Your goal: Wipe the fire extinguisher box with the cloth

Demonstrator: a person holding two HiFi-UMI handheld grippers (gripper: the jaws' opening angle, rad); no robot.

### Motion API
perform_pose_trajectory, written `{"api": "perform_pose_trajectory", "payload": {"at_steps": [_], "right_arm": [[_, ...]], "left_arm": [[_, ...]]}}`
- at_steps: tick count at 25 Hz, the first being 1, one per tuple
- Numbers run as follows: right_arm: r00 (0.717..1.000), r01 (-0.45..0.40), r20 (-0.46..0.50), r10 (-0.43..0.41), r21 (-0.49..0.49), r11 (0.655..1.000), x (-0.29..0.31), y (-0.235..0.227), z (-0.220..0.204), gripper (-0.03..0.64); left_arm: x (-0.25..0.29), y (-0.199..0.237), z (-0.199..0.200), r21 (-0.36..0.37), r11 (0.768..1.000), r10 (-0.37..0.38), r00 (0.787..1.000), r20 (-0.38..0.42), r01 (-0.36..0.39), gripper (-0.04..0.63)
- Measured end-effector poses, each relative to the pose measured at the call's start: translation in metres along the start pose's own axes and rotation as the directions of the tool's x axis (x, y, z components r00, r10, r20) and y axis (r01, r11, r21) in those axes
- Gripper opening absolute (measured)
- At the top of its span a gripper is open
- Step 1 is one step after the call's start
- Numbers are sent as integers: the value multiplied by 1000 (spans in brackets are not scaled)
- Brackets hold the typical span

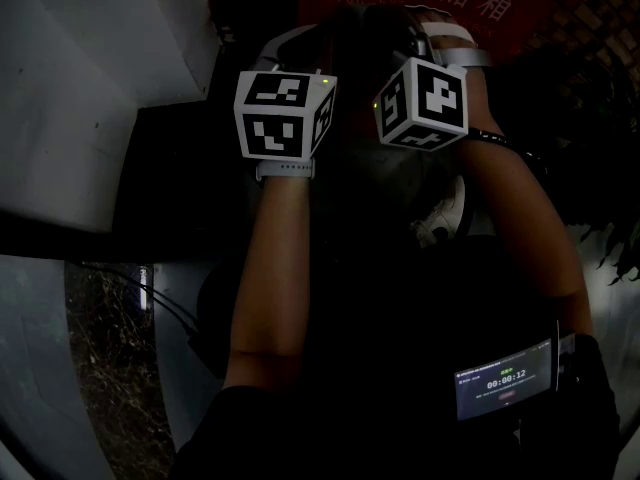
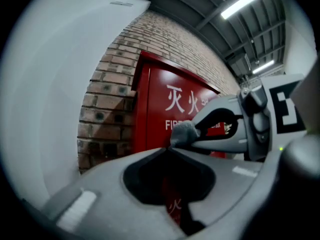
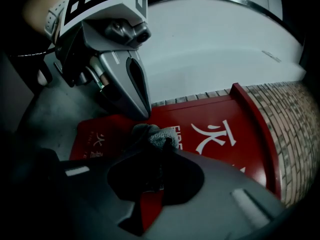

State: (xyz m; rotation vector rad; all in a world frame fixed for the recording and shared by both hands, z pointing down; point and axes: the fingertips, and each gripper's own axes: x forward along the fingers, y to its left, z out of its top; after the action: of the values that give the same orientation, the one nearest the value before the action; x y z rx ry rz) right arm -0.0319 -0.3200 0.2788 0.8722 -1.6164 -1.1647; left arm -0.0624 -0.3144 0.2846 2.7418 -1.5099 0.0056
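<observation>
Setting: a brick wall (image 2: 107, 101) under a dark ceiling with strip lights (image 2: 240, 5). A smooth white wall (image 2: 50, 84) runs to its left. The head view is very dim.
Right gripper (image 3: 162, 149): clenched on the cloth (image 3: 150, 133), with both jaws pinched onto the fabric.
Cloth: a grey, bunched wad sticking out just past the jaw tips, with only a small pad showing.
Left gripper (image 2: 167, 150): jaws pressed together with nothing between them. It is held just beside the right one, and its tips point at the same spot.
Fire extinguisher box (image 3: 220, 129): red, with white characters and "FIRE" lettering on its front, set into the brick wall. The cloth sits in front of that lettering, toward the box edge that meets the bricks.
Contact: the wad looks to be on or just off the red front. I cannot say for sure that it touches.
Step in hand: judged to be the start of wiping, since the cloth is at the front.
Doing it well: press the wad flat on the door and hold the clamp firm. Sweep in overlapping passes from the top edge to the bottom edge, and carry each pass out to the frame.
Watch for: the hard jaw tips scraping the paint if the cloth pad slips back, and the empty left gripper blocking the stroke.
</observation>
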Motion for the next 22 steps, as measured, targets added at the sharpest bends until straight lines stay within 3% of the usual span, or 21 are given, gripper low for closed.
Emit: {"api": "perform_pose_trajectory", "payload": {"at_steps": [10, 16, 22], "right_arm": [[994, -108, -7, 109, 25, 994, 13, 50, -7, 34], [996, -91, -4, 91, 24, 996, 15, 58, -8, 32], [990, -139, -6, 139, 40, 990, 20, 79, -12, 32]], "left_arm": [[14, -8, -43, -25, 999, -32, 995, -96, 29, 3], [19, -10, -67, -47, 998, -45, 987, -153, 38, 3], [19, -8, -77, -58, 998, -42, 984, -175, 32, 3]]}}
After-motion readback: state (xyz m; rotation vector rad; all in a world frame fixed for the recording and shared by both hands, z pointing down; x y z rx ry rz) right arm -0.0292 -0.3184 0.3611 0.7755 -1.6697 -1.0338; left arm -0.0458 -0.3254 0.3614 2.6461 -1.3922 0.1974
